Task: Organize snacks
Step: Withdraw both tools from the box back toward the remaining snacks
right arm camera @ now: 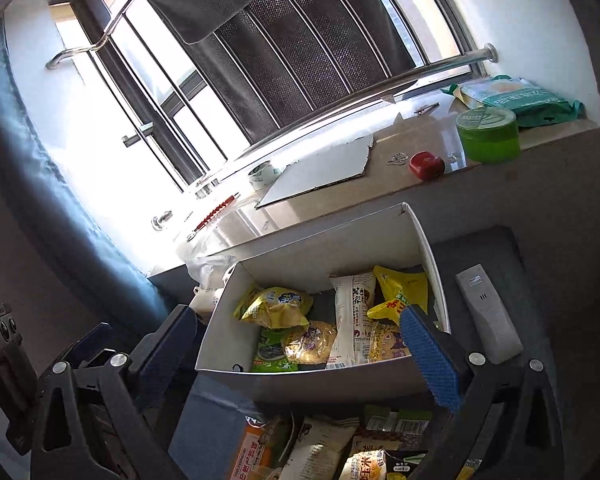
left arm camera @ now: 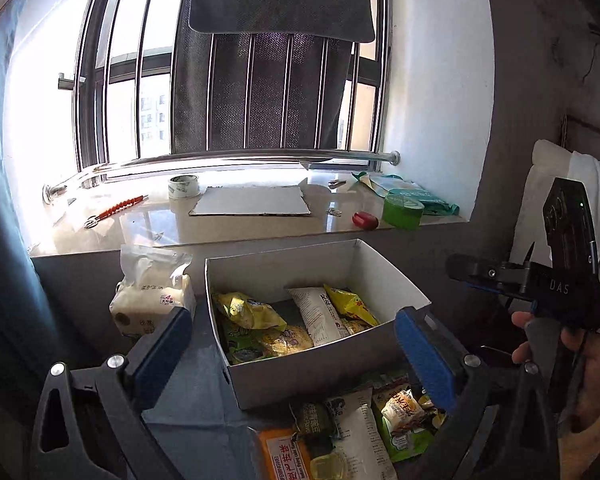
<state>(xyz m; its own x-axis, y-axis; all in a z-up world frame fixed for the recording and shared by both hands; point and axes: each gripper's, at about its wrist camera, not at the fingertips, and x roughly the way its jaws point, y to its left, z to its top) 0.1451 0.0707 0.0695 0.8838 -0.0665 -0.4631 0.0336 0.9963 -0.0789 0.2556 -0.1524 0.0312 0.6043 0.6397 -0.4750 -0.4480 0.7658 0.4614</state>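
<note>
The left gripper point(left arm camera: 292, 344) is standing with its blue pads spread wide and nothing caught between them, hovering just short of the white box point(left arm camera: 324, 376). The right gripper point(right arm camera: 300, 356) is likewise gaping wide and carrying nothing, its fingers framing the same box from the near side. Inside the box, several snack packets point(left arm camera: 268, 320) are lying loose: yellow, green and white ones. More snacks are sitting in a heap point(left arm camera: 348, 432) on the grey surface just in front of the box. A tissue pack point(left arm camera: 148, 296) is standing just left of the box, and behind it the windowsill point(left arm camera: 160, 224) is holding a green tub point(left arm camera: 402, 210).
</note>
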